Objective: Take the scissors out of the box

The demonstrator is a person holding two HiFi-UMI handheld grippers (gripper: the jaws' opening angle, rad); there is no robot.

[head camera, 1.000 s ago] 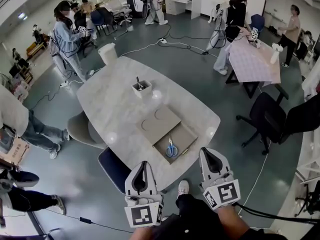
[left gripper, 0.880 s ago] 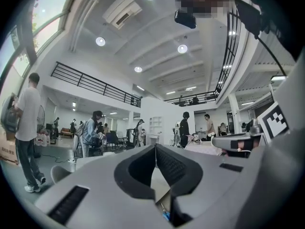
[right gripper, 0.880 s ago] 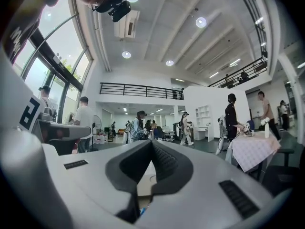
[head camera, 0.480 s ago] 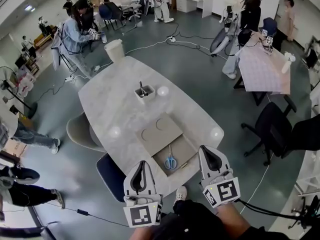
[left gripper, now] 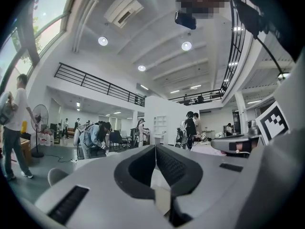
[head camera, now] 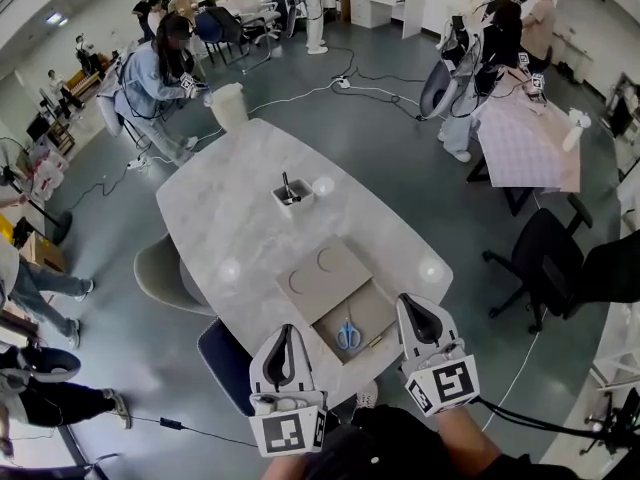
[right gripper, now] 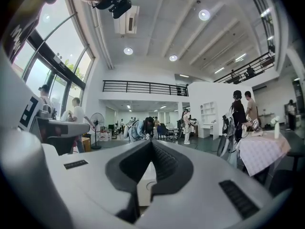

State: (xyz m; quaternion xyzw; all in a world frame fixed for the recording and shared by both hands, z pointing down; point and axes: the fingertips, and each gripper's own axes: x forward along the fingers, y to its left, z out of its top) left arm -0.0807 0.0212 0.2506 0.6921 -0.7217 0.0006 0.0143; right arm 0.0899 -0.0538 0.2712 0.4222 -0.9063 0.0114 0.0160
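Blue-handled scissors (head camera: 348, 335) lie inside an open brown cardboard box (head camera: 377, 303) near the front edge of a pale marble table (head camera: 220, 218). The box's lid (head camera: 322, 278) lies flat just behind it. My left gripper (head camera: 286, 330) is held level in front of the table's edge, left of the box, with its jaws shut and empty. My right gripper (head camera: 414, 301) hangs right of the box, also shut and empty. In both gripper views the jaws meet at the tips (left gripper: 155, 147) (right gripper: 151, 141), and the scissors are hidden there.
A white pen holder (head camera: 291, 194) stands mid-table, with a white bin (head camera: 228, 105) beyond the far end. Chairs are tucked at the table's left (head camera: 165, 273) and front (head camera: 228, 352). Several people work around the room. A black office chair (head camera: 545, 258) stands at right beside a checked-cloth table (head camera: 525, 133).
The table and box have slid lower in the head view, nearer both grippers. The grippers keep the same pose and stay shut. People in the background have shifted.
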